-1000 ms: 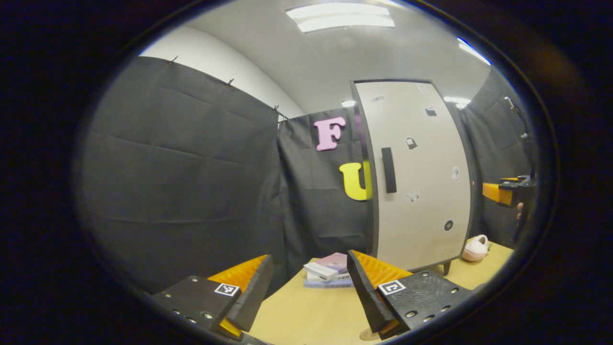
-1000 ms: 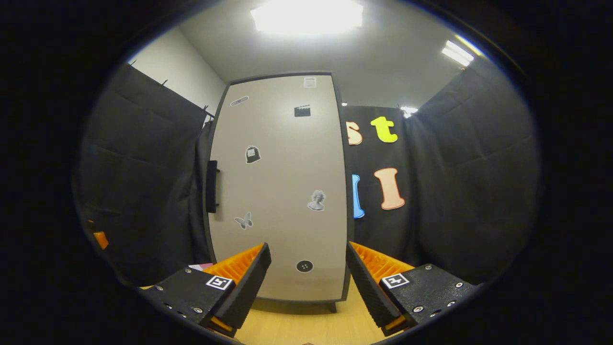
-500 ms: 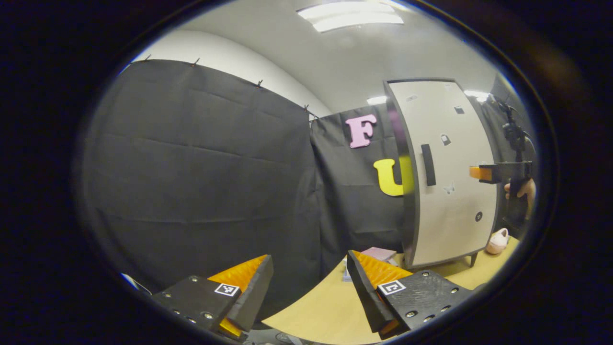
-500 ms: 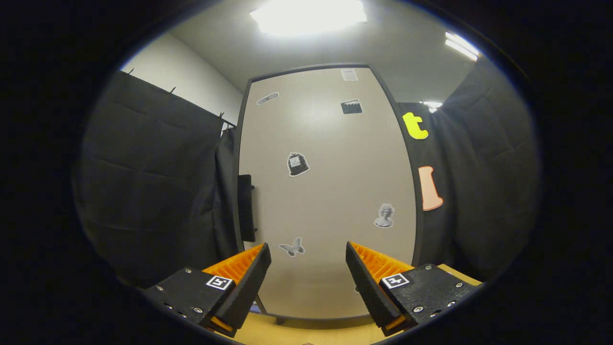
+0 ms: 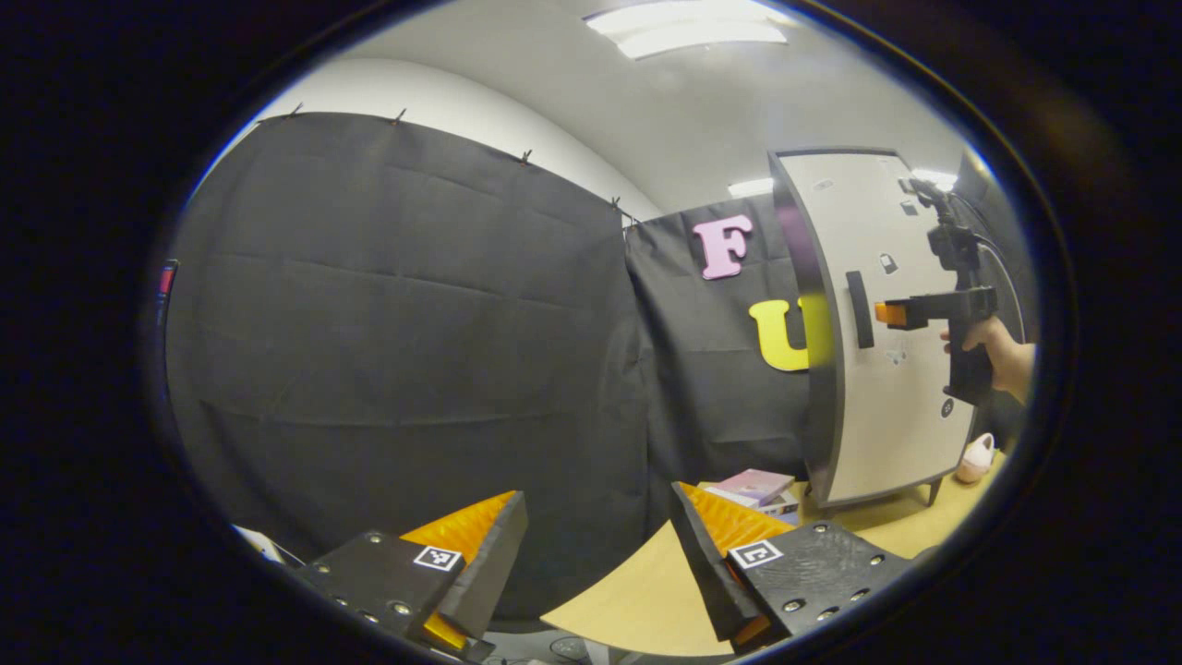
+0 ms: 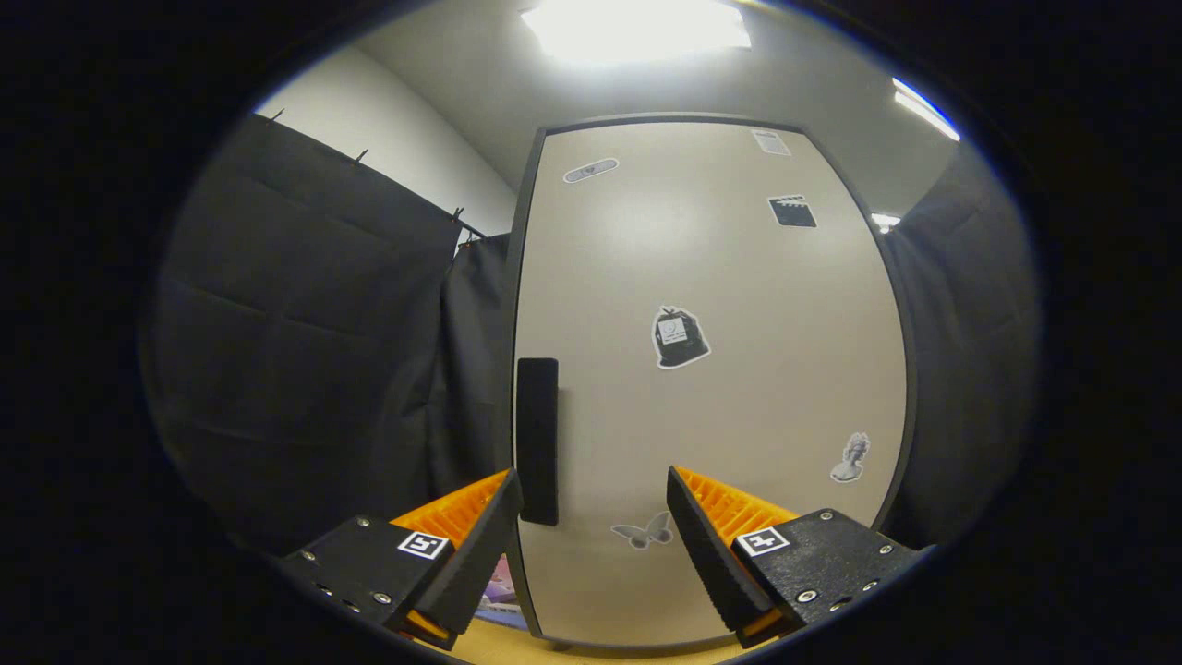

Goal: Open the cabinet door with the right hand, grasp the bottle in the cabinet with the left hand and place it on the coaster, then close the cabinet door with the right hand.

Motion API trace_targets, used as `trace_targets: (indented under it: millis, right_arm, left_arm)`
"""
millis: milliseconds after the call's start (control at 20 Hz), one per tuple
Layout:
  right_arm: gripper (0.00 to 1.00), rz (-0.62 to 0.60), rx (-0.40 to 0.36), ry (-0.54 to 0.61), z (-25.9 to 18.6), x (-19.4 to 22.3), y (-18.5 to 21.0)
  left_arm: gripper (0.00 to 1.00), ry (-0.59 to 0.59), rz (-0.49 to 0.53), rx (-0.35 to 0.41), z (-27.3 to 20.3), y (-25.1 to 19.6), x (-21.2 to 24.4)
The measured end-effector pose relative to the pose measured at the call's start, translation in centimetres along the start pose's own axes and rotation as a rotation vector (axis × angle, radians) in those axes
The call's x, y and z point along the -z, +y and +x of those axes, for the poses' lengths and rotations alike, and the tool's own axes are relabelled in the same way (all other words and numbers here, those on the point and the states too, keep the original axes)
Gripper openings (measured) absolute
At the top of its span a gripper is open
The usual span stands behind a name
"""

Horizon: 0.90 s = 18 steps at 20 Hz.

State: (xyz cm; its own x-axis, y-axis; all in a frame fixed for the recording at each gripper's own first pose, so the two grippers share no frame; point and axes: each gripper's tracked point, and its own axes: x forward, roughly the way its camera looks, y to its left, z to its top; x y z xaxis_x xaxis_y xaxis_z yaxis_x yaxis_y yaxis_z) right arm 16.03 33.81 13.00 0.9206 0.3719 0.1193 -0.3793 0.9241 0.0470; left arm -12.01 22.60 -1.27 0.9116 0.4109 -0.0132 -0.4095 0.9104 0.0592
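The tall beige cabinet door with a dark frame and small stickers [image 6: 711,369] is closed, so the first step of the task is not yet done and every later step remains. Your right gripper [image 6: 591,526] points at the door with its fingers spread and nothing between them; the black vertical bar handle [image 6: 536,441] sits near the door's left edge, just above the left finger. In the left gripper view, the right gripper [image 5: 910,312], held by a hand [image 5: 993,346], sits close in front of the handle [image 5: 860,309], apparently not touching it. Your left gripper [image 5: 596,554] waits well apart from the cabinet, fingers spread and empty, over the edge of the light wooden table [image 5: 628,600]. The bottle is hidden behind the closed door, and the coaster cannot be located. A stack of books with a pink cover [image 5: 759,487] lies on the table beside the cabinet's foot. Remaining: grip the handle, swing the door open, retrieve the bottle, place it on the coaster, close the door.
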Motion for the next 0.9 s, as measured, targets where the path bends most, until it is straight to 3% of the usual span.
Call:
trace_targets:
  millis: [350, 450, 550, 700, 900]
  right_arm:
    - [0.95, 0.03, 0.032, 0.105, 5.0, 1.3, 1.9]
    - [0.87, 0.035, 0.031, 0.123, 5.7, 1.6, 2.4]
    - [0.76, 0.042, 0.014, 0.143, 6.1, 1.9, 3.3]
    - [0.35, 0.058, 0.004, 0.178, 6.2, 2.3, 3.5]
    - [0.19, 0.047, -0.036, 0.207, 5.5, 2.1, 3.7]
  left_arm:
    - [0.89, 0.023, -0.037, 0.009, 0.4, 0.5, 1.1]
    - [0.89, 0.031, -0.035, 0.011, 0.6, 0.5, 1.3]
    - [0.93, 0.034, -0.035, 0.018, 0.7, 0.3, 1.4]
    - [0.89, 0.038, -0.035, 0.039, 0.7, 0.1, 1.4]
    - [0.93, 0.029, -0.06, 0.063, 0.7, -0.4, 0.7]
